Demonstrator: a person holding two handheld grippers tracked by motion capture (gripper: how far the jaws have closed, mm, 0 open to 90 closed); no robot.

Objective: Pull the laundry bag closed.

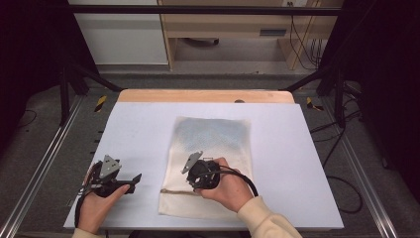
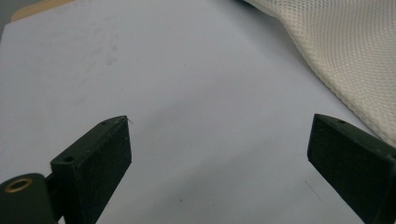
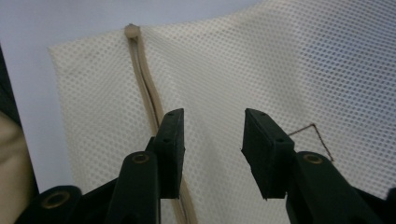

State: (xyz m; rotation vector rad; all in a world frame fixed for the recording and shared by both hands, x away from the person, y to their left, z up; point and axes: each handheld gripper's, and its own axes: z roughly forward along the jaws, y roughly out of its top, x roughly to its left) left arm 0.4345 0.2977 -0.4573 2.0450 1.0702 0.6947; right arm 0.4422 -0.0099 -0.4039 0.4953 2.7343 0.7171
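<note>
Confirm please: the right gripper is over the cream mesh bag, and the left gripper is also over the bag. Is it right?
Not quite. The right gripper is over the mesh bag, but the left gripper is over the bare white table sheet beside the bag, as the high view shows.

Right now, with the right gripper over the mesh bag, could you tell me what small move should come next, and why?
Probably lower the right gripper and close it on the mesh bag: its jaws straddle bare mesh beside the drawstring, still apart.
</note>
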